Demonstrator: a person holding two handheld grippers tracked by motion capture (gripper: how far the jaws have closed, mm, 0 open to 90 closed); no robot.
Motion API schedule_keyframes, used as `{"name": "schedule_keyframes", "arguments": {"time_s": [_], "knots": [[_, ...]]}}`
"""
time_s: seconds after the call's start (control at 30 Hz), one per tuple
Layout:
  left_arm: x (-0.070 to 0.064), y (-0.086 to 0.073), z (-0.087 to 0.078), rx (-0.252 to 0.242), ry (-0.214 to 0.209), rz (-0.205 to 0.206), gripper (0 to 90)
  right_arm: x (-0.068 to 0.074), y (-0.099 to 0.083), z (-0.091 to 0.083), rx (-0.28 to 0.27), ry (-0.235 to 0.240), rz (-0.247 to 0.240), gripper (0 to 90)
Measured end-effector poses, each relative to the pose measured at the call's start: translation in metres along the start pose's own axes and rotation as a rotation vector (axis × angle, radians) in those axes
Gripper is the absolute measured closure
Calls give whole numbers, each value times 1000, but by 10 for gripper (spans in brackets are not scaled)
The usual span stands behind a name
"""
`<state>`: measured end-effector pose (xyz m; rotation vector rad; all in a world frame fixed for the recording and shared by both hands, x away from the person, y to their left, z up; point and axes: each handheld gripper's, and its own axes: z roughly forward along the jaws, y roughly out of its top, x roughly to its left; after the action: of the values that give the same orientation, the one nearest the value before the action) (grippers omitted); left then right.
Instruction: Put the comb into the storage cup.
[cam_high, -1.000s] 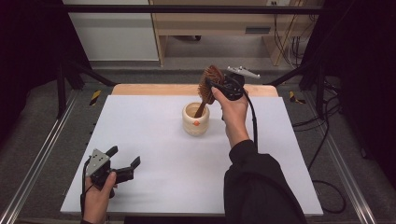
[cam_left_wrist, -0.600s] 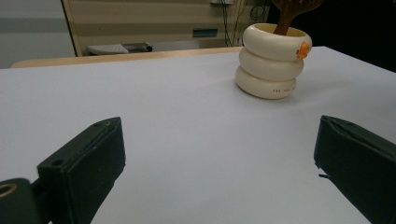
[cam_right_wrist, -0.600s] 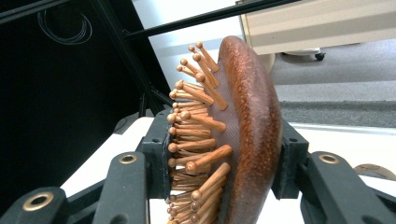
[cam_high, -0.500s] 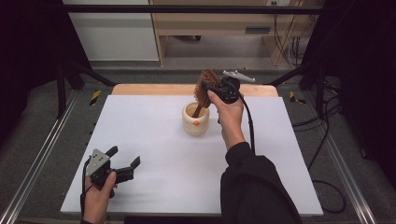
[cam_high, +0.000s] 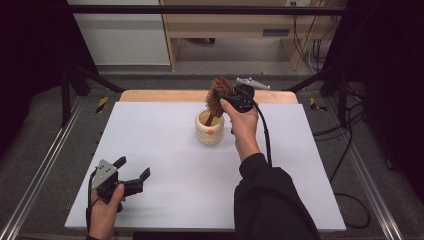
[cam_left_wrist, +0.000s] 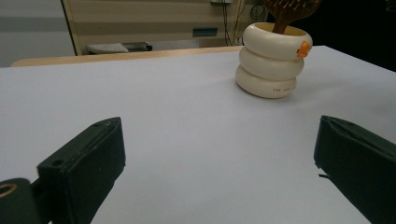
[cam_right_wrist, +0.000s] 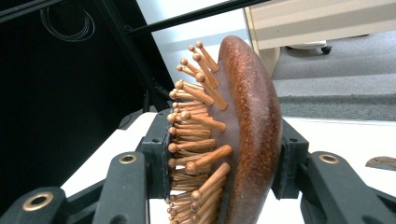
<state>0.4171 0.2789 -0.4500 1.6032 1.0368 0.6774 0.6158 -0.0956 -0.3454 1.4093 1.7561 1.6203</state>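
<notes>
— White table (cam_high: 165, 150), wooden edge at the back. Where's the brush?
— The brush (cam_high: 218, 95) stands handle-down in the cup (cam_high: 210, 131), its head clamped by the right gripper (cam_high: 235, 97).
— The left gripper (cam_high: 131, 176)?
— Resting near the front, jaws spread, holding nothing.

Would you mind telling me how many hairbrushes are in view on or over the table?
1. The wooden hairbrush stands with its handle in the cream cup at the table's far middle, its head clamped by the right gripper. The cup's inside is partly hidden.
</notes>
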Motion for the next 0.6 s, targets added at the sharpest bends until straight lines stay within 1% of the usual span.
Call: {"name": "schedule_keyframes", "arguments": {"time_s": [0.27, 0.37, 0.6], "knots": [[0, 0, 0, 1, 0, 0, 21, 0, -3, 3, 6, 2, 3, 514], [0, 0, 0, 2, -1, 1, 21, -2, -6, 4, 6, 2, 9, 513], [0, 0, 0, 3, -1, 0, 21, -6, -9, 4, 4, 7, 43, 513]]}}
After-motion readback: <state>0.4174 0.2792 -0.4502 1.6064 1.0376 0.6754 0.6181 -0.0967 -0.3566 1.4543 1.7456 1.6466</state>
